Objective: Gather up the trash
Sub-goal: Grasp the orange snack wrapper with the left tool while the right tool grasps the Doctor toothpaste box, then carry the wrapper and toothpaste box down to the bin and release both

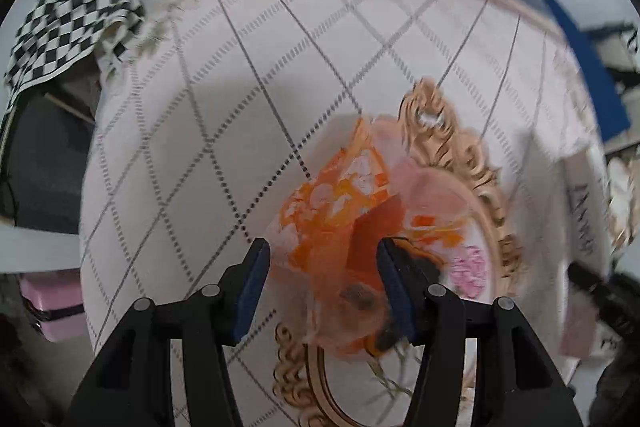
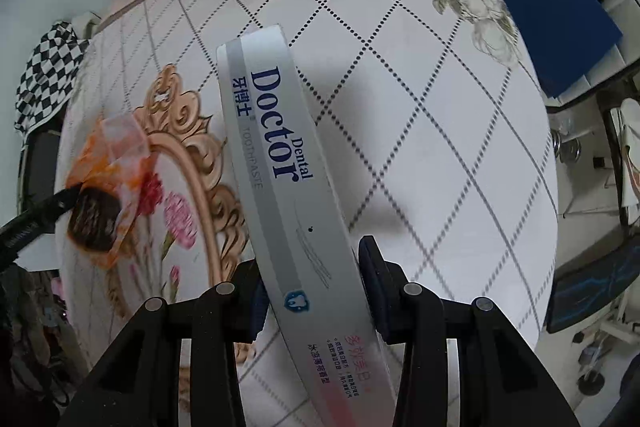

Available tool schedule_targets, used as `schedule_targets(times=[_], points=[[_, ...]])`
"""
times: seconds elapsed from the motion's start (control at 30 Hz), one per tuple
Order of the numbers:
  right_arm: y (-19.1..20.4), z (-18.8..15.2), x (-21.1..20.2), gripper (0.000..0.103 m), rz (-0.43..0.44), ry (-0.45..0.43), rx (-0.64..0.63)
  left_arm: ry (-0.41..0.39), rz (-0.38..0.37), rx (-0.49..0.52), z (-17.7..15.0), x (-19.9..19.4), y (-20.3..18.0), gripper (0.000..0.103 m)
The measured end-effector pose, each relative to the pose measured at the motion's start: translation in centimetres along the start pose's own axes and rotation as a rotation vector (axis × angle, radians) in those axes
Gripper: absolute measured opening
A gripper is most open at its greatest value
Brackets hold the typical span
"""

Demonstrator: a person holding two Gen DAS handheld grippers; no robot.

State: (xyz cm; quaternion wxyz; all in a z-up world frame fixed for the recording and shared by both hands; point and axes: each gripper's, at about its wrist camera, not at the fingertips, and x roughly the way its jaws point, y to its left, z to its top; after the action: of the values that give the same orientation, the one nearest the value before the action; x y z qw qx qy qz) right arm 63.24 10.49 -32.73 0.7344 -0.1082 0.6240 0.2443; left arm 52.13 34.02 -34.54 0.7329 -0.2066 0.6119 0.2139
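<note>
Glossy cardboard toothpaste box (image 2: 280,163), crinkly clear plastic wrapper (image 1: 340,211), smooth printed tablecloth (image 1: 208,131).
</note>
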Motion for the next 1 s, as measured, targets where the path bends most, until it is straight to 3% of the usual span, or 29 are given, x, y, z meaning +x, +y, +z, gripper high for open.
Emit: schedule_targets(times=[0.07, 0.1, 0.2, 0.37, 0.53, 0.67, 0.8, 1.0], points=[[0.1, 0.7, 0.9, 0.043, -0.004, 0.007, -0.006, 0.005, 0.021, 0.006, -0.2, 0.9, -0.1, 0.039], [0.3, 1.0, 1.1, 0.043, -0.004, 0.01, -0.007, -0.004, 0.015, 0.003, -0.6, 1.0, 0.0, 0.019], [0.5, 1.2, 1.4, 0.043, -0.011, 0.005, -0.014, -0.024, 0.002, -0.013, -2.0, 0.2, -0.2, 0.008], [0.4, 0.1, 0.4, 0.042, -0.006, -0.011, 0.018, -0.075, 0.015, -0.064, -5.8, -3.1, -0.8, 0.006], [0.9, -4.3, -2.6, 0.042, 0.004, -0.052, 0.043, -0.157, 0.045, -0.064, -12.2, -8.3, -2.0, 0.006], [1.9, -10.8, -6.1, 0.042, 0.01, -0.104, 0.05, -0.18, 0.026, -0.068, -18.2, -11.4, -1.1, 0.006], [2.4, -19.2, -9.3, 0.042, 0.04, -0.133, 0.069, -0.211, -0.022, -0.059, -26.9, -14.4, 0.9, 0.006], [4.5, -34.6, -13.3, 0.042, 0.081, -0.182, 0.136, -0.23, -0.07, 0.021, -37.5, -18.0, 3.7, 0.006]])
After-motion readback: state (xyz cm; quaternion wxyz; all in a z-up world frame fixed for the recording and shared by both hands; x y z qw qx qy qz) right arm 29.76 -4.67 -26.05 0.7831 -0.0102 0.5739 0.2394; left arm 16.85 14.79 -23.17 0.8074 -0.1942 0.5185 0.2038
